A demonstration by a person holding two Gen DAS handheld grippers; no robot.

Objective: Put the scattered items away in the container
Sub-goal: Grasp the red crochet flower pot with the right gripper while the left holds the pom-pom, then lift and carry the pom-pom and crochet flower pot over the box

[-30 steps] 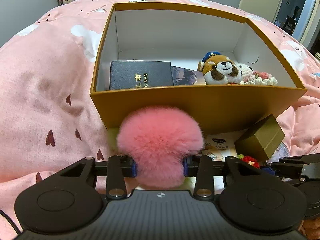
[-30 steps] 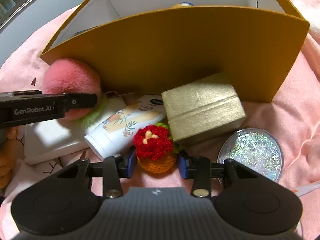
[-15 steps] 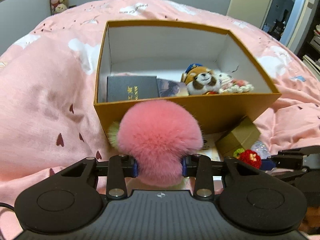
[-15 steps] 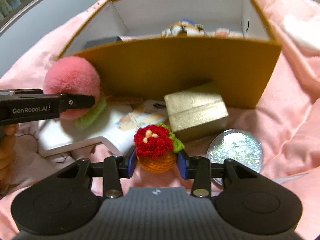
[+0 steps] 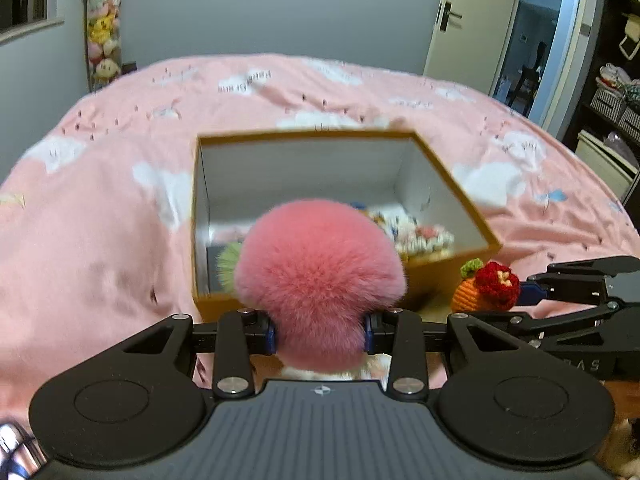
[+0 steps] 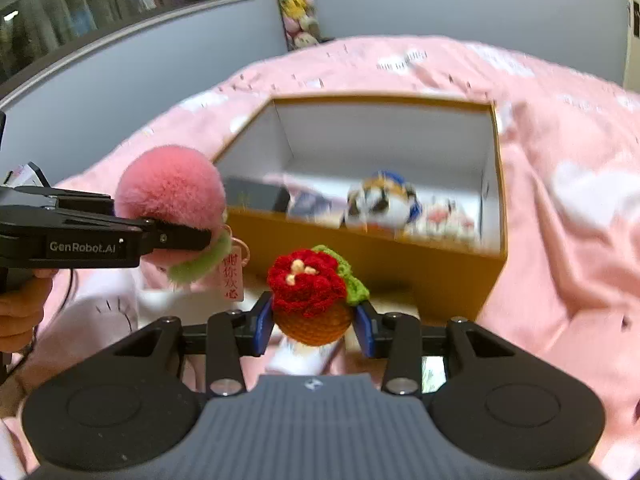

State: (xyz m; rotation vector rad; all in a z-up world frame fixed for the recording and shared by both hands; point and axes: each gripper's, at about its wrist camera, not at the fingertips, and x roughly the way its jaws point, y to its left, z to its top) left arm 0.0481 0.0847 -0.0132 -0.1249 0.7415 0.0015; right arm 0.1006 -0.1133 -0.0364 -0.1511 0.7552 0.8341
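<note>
Cardboard box (image 6: 400,264) (plush dog (image 6: 380,202) inside)

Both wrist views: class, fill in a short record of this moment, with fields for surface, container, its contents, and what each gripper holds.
surface: pink bedspread
container: open gold box, white inside
contents: plush dog, dark book, crochet pieces, blurred
left gripper: shut on pink pompom, in front of the box
right gripper: shut on crochet flower pot, outside the box
</note>
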